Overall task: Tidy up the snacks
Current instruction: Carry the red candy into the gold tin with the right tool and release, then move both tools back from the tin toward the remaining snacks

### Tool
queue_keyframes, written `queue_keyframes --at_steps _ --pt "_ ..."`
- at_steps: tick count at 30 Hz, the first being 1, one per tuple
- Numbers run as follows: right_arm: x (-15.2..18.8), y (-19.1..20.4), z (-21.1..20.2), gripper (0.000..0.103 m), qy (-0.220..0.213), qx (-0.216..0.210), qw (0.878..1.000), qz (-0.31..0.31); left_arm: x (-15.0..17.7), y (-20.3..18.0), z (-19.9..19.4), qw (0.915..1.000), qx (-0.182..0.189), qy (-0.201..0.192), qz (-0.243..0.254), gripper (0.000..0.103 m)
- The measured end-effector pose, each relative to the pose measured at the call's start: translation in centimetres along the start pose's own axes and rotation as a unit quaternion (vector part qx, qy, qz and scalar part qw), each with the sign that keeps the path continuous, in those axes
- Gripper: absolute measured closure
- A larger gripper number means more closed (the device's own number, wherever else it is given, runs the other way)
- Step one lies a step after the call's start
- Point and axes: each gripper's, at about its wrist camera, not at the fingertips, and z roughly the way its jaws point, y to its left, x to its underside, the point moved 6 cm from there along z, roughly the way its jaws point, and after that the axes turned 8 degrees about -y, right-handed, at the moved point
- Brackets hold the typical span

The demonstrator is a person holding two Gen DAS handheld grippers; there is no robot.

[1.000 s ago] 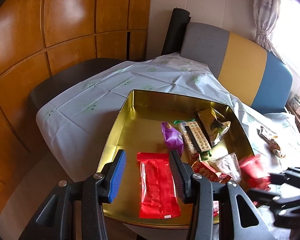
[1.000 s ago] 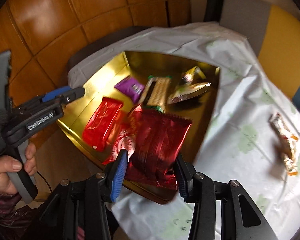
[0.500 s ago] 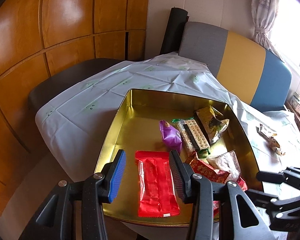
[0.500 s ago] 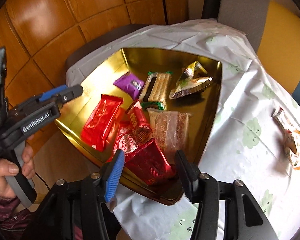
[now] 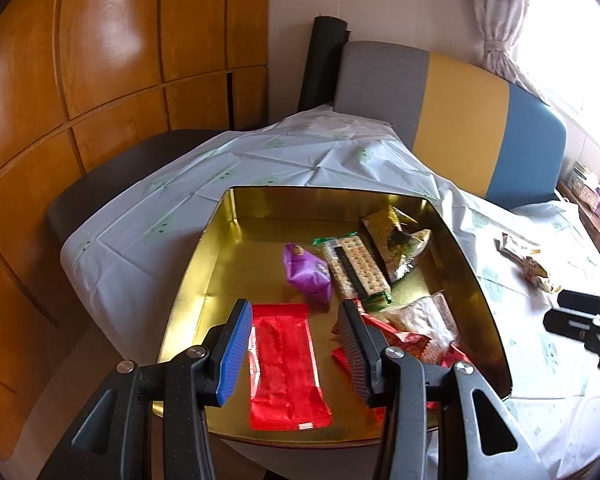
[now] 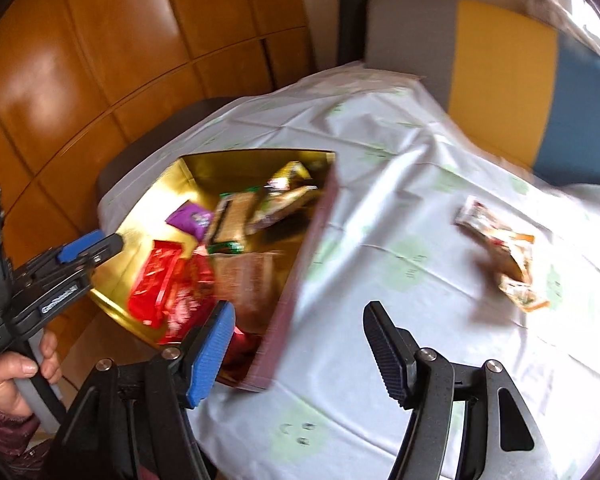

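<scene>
Gold tin (image 5: 476, 272) packets' print unreadable; left gripper (image 5: 296, 354) fingers spread, empty; right gripper (image 6: 300, 350) fingers opening, empty.

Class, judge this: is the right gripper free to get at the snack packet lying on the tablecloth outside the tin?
Probably yes. The right gripper is empty, jaws opening, and only bare tablecloth separates it from the snack packet.

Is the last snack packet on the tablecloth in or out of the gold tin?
Out: the packet lies on the tablecloth, apart from the tin.
</scene>
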Motion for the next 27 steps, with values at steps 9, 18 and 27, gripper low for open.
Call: queue_keyframes --at_steps 9,18,27 --pt "0.7 -6.7 -2.2 0.032 -0.003 0.063 0.998 0.024 -0.1 -2.9 -0.4 0.9992 0.02 -0.002 0.034 0.058" --pt "1.7 -15.1 -4.8 0.029 -0.001 0.137 0.989 0.057 -0.6 -7.3 -0.9 0.9954 0.052 -0.006 0.08 0.058" --pt "5.6 -25.7 -6.0 0.024 0.033 0.257 0.947 0.19 -0.1 -13.2 -0.7 0.9877 0.087 0.007 0.13 0.058"
